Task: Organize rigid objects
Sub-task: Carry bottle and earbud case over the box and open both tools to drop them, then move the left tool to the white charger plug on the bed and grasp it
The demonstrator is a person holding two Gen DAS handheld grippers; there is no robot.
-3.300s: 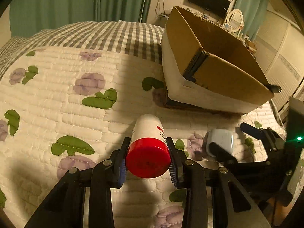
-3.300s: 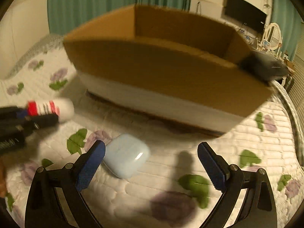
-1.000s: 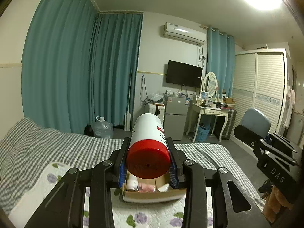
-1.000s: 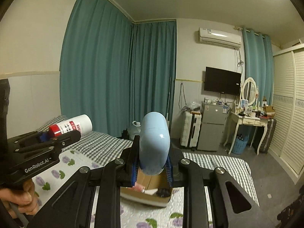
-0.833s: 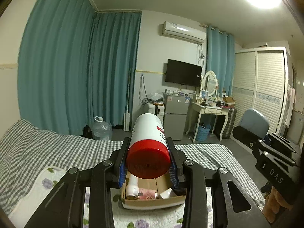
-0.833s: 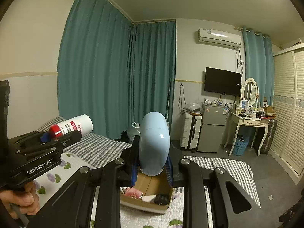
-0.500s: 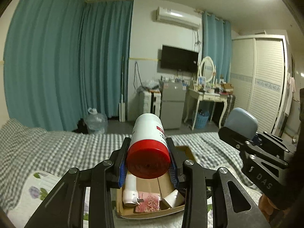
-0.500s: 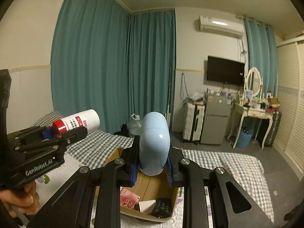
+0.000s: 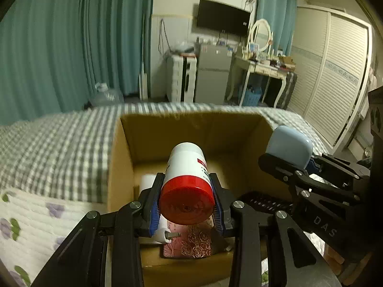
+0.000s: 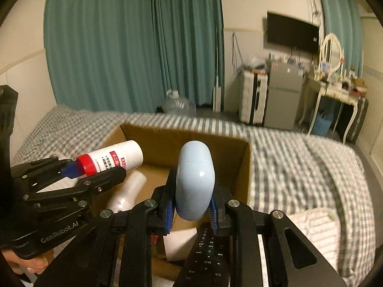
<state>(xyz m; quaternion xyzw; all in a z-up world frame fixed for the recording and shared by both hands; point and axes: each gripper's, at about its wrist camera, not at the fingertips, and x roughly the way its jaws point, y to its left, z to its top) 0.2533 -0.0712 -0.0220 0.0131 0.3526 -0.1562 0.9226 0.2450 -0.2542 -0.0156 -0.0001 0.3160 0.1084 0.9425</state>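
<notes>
My left gripper [image 9: 186, 205] is shut on a white bottle with a red cap [image 9: 186, 181] and holds it over the open cardboard box [image 9: 119, 167] on the bed. It also shows in the right wrist view [image 10: 112, 160]. My right gripper [image 10: 192, 211] is shut on a light blue case [image 10: 195, 181], held above the same box [image 10: 241, 167]; the case shows at the right in the left wrist view [image 9: 288, 147].
Inside the box lie a white bottle [image 10: 125, 193], a black remote [image 10: 207, 246], a white carton [image 10: 180, 246] and a pink rose-patterned item [image 9: 189, 241]. The box stands on a checked blanket [image 9: 59, 148] and floral quilt [image 9: 31, 229]. Curtains, fridge and dressing table stand behind.
Both grippers have tilted down and moved closer over the box, each still holding its object. The box now fills the lower middle of both views.
</notes>
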